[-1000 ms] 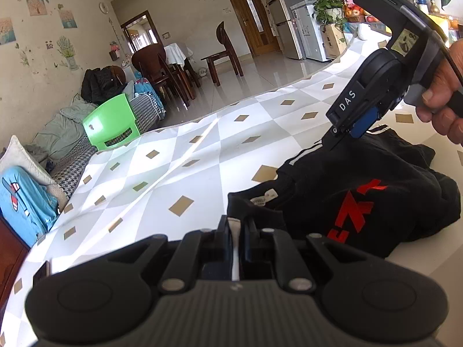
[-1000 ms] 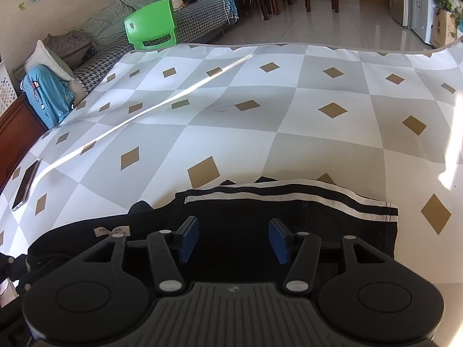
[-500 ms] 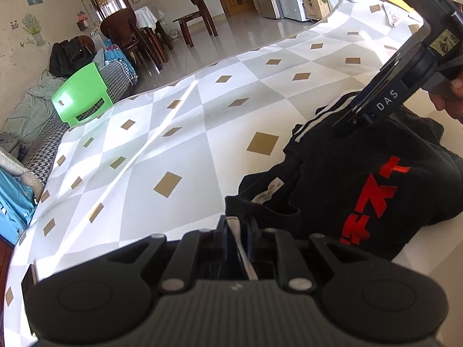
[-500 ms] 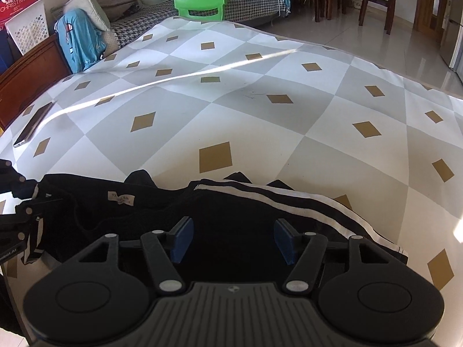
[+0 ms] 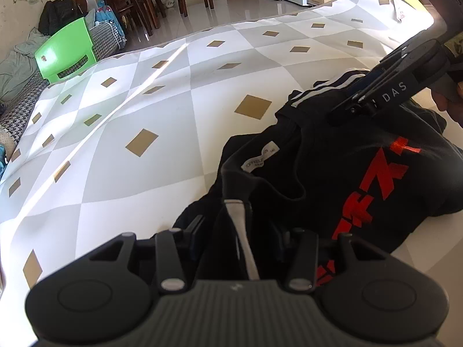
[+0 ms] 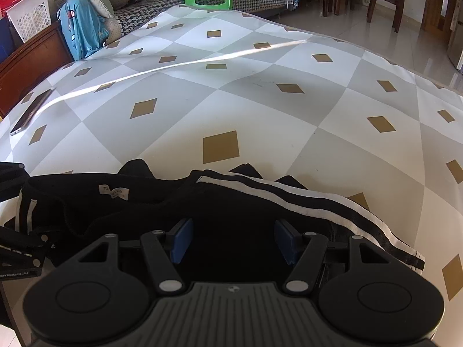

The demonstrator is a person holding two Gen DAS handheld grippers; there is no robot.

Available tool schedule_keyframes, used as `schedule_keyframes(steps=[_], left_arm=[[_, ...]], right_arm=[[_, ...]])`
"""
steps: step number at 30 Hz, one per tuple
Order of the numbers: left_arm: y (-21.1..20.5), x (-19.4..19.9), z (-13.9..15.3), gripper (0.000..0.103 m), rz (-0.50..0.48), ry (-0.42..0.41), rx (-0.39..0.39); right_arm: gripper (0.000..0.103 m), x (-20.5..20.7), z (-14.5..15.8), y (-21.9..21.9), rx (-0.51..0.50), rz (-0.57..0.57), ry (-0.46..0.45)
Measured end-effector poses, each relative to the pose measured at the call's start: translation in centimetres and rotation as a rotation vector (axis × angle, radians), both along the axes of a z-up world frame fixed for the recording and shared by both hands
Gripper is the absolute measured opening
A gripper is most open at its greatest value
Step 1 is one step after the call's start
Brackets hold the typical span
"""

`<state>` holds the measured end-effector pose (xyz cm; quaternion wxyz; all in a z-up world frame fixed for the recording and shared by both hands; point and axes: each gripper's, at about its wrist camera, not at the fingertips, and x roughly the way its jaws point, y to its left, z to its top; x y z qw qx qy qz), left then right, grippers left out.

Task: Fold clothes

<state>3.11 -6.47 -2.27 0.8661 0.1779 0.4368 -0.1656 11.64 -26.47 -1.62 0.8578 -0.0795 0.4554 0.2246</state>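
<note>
Bench (image 6: 260,110): covered in a grey-and-white diamond-pattern cloth.
Black garment (image 5: 347,173): red lettering, white stripes, lying crumpled at the bench's near edge.
Left gripper (image 5: 240,234): fingers opening, a white-striped fold of the garment between them, pads apart from it.
Right gripper (image 6: 233,241): fingers spread over the dark cloth, gripping nothing.
Phone (image 6: 30,112): far left on the bench.
</note>
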Motion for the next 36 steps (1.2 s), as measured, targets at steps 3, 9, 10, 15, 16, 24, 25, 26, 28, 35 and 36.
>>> schedule_keyframes(steps=[3, 9, 10, 15, 16, 24, 25, 26, 28, 35, 36], left_arm=[[0.0, 0.1, 0.1, 0.043, 0.012, 0.005, -0.009], [0.2, 0.7, -0.1, 0.043, 0.044, 0.028, -0.026], [0.2, 0.8, -0.1, 0.043, 0.052, 0.033, -0.029], [0.3, 1.2, -0.4, 0.043, 0.078, 0.049, -0.043], [0.3, 1.3, -0.4, 0.043, 0.081, 0.054, -0.047], [0.7, 1.7, -0.4, 0.032, 0.11, 0.07, -0.098], [0.6, 1.6, -0.3, 0.029, 0.109, 0.065, -0.101], [0.6, 1.6, -0.2, 0.027, 0.106, 0.061, -0.107], [0.4, 1.5, 0.0, 0.024, 0.103, 0.055, -0.12], [0.0, 1.2, 2.0, 0.021, 0.11, -0.013, -0.154], [0.0, 1.2, 2.4, 0.021, 0.114, -0.022, -0.163]], right_arm=[[0.061, 0.0, 0.3, 0.3, 0.02, 0.011, -0.018], [0.062, 0.4, -0.8, 1.2, 0.001, 0.016, 0.013], [0.062, 0.4, -1.0, 1.3, -0.003, 0.016, 0.014], [0.063, 0.5, -1.8, 1.5, -0.004, -0.018, 0.029], [0.063, 0.6, -2.0, 1.4, 0.002, -0.028, 0.033], [0.039, 0.6, -1.9, 1.4, 0.023, -0.055, 0.037], [0.036, 0.6, -1.8, 1.4, 0.022, -0.059, 0.033], [0.03, 0.6, -1.7, 1.4, 0.023, -0.06, 0.03], [0.02, 0.5, -1.5, 1.4, 0.022, -0.057, 0.019], [0.007, -0.2, 0.9, 1.1, 0.037, -0.087, -0.066], [0.007, -0.3, 1.4, 0.9, 0.048, -0.098, -0.077]])
